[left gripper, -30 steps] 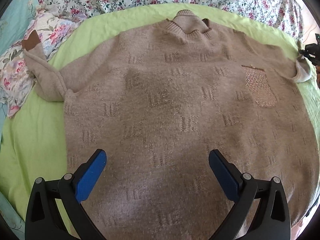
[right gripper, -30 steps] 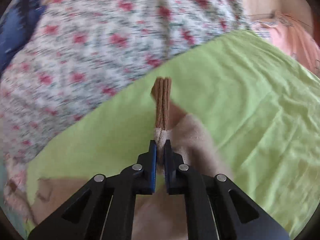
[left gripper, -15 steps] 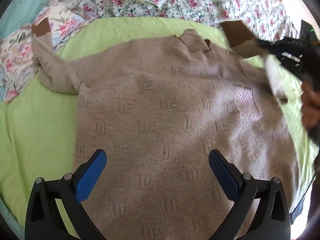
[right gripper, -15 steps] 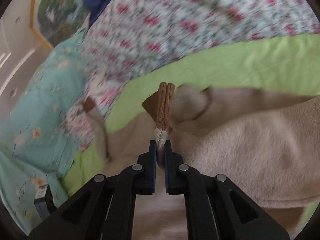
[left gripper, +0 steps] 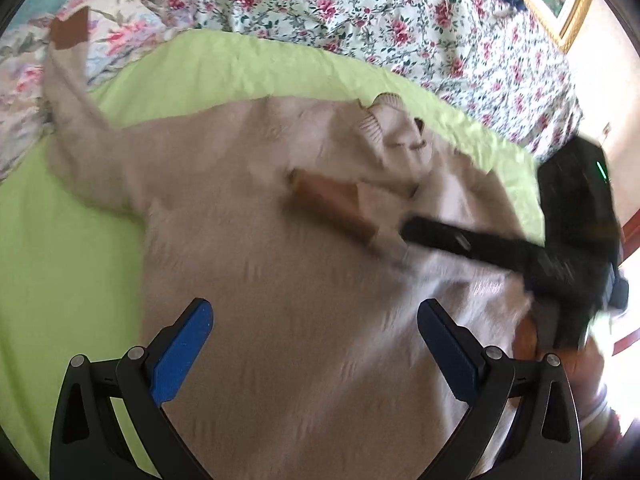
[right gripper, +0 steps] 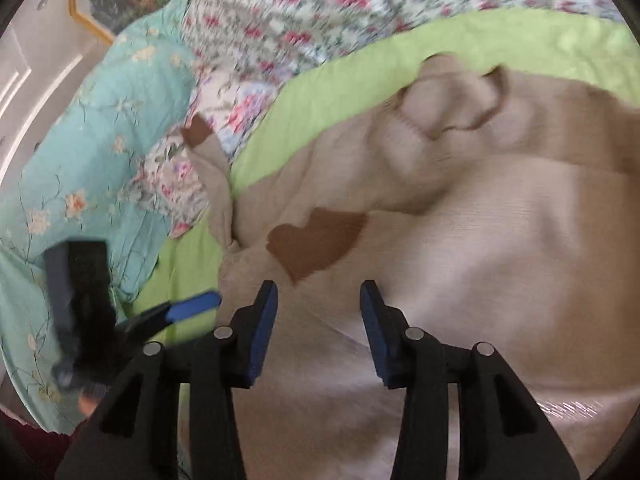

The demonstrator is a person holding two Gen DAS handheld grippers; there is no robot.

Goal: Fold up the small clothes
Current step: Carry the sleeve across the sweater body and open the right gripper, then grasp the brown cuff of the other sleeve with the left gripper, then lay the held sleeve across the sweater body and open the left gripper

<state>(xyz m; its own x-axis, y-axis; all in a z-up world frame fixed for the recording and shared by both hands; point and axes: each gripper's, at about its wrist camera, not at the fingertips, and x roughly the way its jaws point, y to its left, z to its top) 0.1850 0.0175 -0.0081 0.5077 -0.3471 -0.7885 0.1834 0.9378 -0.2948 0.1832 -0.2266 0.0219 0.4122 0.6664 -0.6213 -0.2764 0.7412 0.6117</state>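
A beige knit sweater (left gripper: 280,280) lies flat on a green sheet (left gripper: 60,260), collar (left gripper: 384,120) at the far side. Its right sleeve is folded across the chest, the brown cuff (left gripper: 332,204) lying on the body; the cuff also shows in the right wrist view (right gripper: 316,244). My right gripper (right gripper: 318,312) is open just behind that cuff, holding nothing. It shows blurred in the left wrist view (left gripper: 412,228). My left gripper (left gripper: 314,344) is open above the sweater's lower body. The left sleeve (left gripper: 72,120) stretches out to the far left, its brown cuff (left gripper: 70,32) on the floral fabric.
A floral quilt (left gripper: 360,12) lies beyond the green sheet. A turquoise flowered cover (right gripper: 80,140) lies to the left. A framed picture (left gripper: 560,4) hangs on the wall at the far right. The left gripper shows blurred in the right wrist view (right gripper: 120,320).
My right gripper carried the right sleeve's cuff over the sweater's chest, then opened and let it go. The cuff now lies on the sweater. My left gripper stayed open and shifted a little.
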